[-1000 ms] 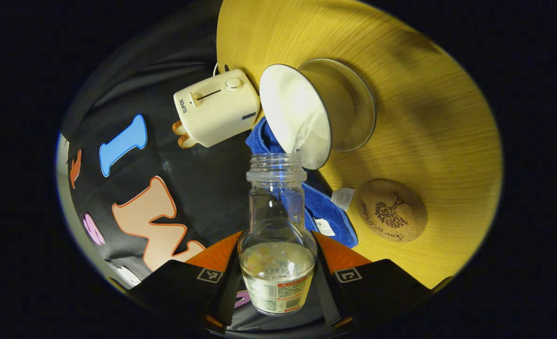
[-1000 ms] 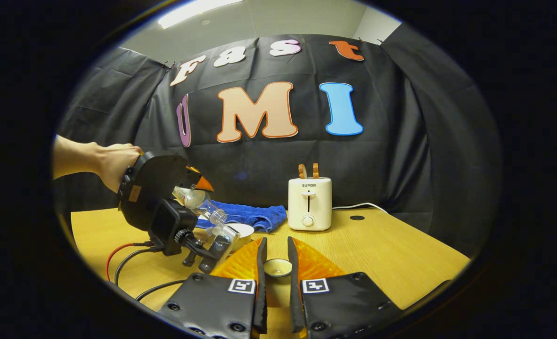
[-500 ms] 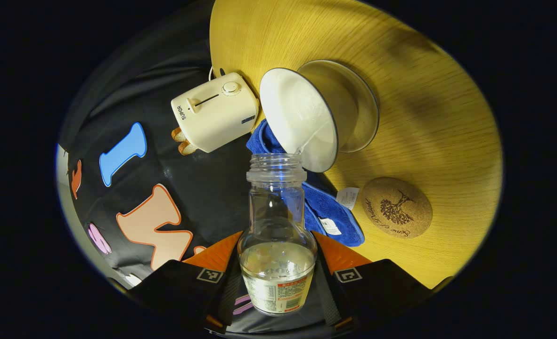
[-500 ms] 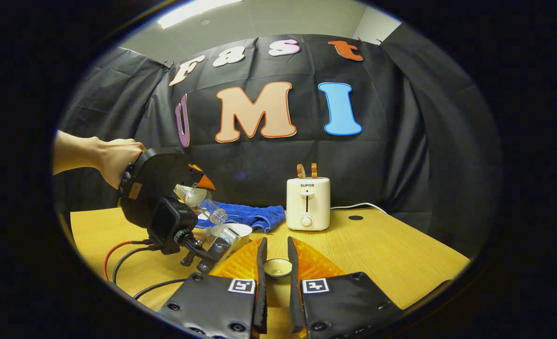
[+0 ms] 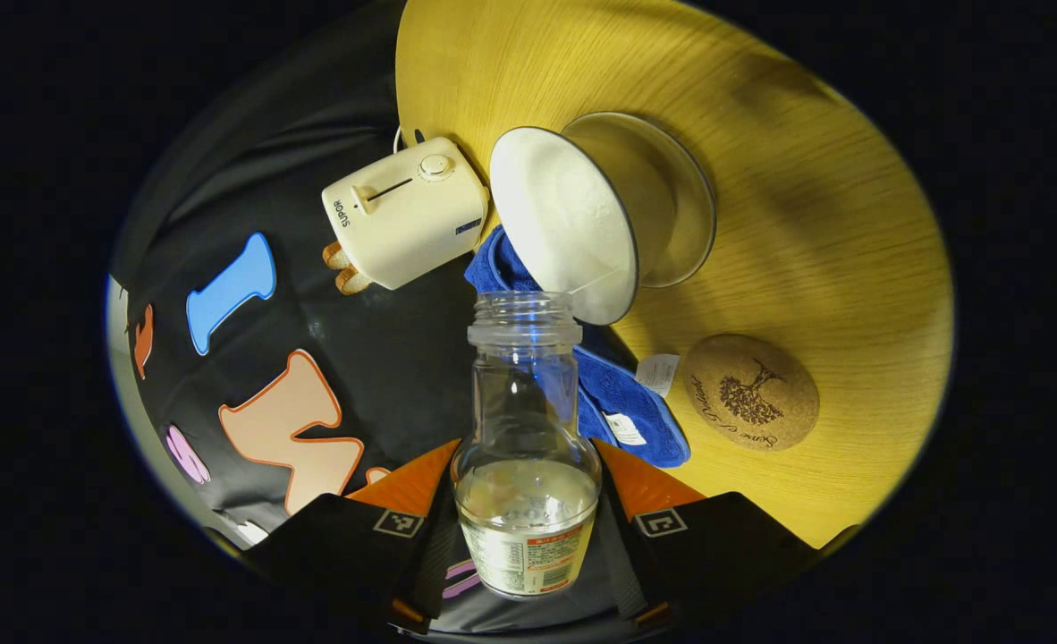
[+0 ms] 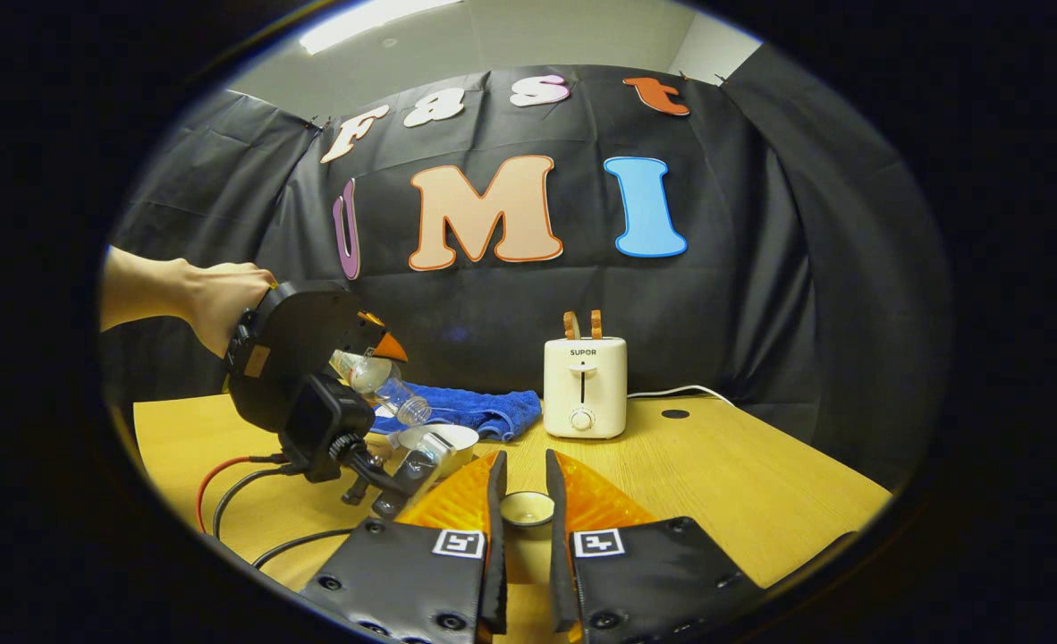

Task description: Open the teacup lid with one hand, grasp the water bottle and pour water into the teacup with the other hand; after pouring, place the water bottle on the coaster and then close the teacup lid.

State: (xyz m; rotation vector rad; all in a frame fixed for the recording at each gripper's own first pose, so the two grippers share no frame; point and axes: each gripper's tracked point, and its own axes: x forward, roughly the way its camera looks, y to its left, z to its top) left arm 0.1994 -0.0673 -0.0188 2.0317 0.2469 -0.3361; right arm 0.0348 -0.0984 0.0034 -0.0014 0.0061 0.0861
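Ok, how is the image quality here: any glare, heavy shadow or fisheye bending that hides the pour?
Left gripper view: the table bows strongly, with soft shadow bands across it; the water bottle and teacup stay sharp, no glare. Right gripper view: a ceiling light blooms at top, the table's edges darken, and the lid between the right gripper's fingers is small but clear.

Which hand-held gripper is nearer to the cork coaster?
Left. The left hand-held gripper, holding the water bottle, hovers beside the cork coaster. The right hand-held gripper holds the teacup lid farther off.
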